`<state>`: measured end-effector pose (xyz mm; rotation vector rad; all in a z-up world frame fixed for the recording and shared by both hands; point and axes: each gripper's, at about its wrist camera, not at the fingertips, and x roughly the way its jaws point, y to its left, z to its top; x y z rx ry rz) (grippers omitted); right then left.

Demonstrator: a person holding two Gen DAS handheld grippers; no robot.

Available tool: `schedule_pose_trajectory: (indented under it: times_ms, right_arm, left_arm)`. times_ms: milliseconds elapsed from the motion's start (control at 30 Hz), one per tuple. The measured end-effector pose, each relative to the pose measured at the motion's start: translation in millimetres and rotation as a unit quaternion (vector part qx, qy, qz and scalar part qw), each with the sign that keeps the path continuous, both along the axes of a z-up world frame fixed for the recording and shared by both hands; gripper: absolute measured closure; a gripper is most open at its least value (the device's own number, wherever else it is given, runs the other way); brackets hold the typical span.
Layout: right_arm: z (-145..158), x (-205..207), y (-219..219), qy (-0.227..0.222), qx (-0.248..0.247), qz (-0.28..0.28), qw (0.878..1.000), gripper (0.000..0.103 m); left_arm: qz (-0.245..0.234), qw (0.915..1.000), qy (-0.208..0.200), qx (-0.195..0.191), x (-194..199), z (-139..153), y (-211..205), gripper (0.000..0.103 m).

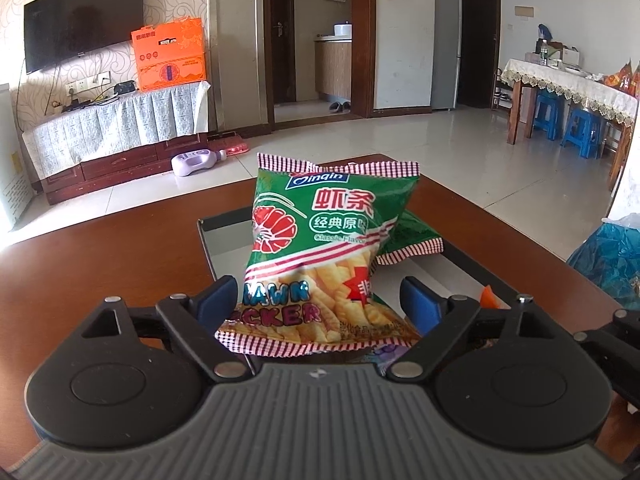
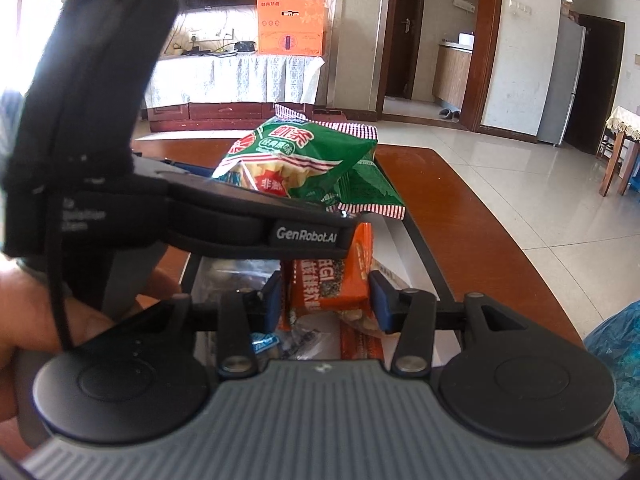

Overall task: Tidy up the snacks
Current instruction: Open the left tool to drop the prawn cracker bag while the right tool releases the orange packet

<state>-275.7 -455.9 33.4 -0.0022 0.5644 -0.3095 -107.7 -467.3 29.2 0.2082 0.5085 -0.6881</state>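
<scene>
A green prawn cracker bag (image 1: 320, 248) stands tilted in the black-rimmed tray (image 1: 208, 228) on the brown table. My left gripper (image 1: 320, 304) is open; its blue pads (image 1: 218, 300) flank the bag's lower end with a gap on the right side. A second green bag (image 1: 412, 240) lies behind it. In the right wrist view my right gripper (image 2: 326, 300) is shut on an orange snack packet (image 2: 328, 280) over the tray (image 2: 420, 240). The green bag (image 2: 304, 156) shows ahead, with the left gripper's body (image 2: 200, 216) crossing in front.
A blue plastic bag (image 1: 612, 256) lies at the table's right edge. Small wrapped snacks (image 2: 296, 340) lie in the tray under the right gripper. Beyond the table are tiled floor, a TV cabinet (image 1: 112, 136) and a dining table (image 1: 568, 80).
</scene>
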Motion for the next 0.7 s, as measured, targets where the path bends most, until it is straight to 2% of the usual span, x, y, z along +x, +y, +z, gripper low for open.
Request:
schedule_pose_trajectory:
  times_ms: [67,133,367,467,533,700]
  right_arm:
    - [1.0,-1.2,-0.7,-0.003,0.004,0.000,1.000,0.053]
    - [1.7,-1.7,-1.2,-0.004,0.007,-0.002,1.000,0.046]
    - [2.3,-5.9,2.3,-0.017,0.003,-0.006,1.000,0.042]
    - [7.2,-12.2,4.8,-0.044,0.000,-0.013,0.999,0.041]
    - [8.2,-15.3,6.9,-0.056,-0.007,-0.019,0.998,0.036]
    - [4.8,-16.6,8.7,-0.055,-0.002,-0.026,0.998,0.036]
  left_arm:
    - [-0.002,1.0000,0.001,-0.004,-1.1,1.8,2.2,0.012]
    - [-0.005,0.9999,0.003,-0.012,-2.4,4.9,5.7,0.011]
    - [-0.013,0.9990,-0.009,-0.042,-12.1,19.9,21.2,0.010]
    - [-0.014,0.9993,-0.010,-0.033,-15.6,23.1,23.1,0.010]
    - [-0.012,0.9996,-0.016,-0.018,-18.3,23.8,20.9,0.010]
    - [-0.012,0.9994,-0.028,-0.016,-27.9,28.6,25.1,0.010]
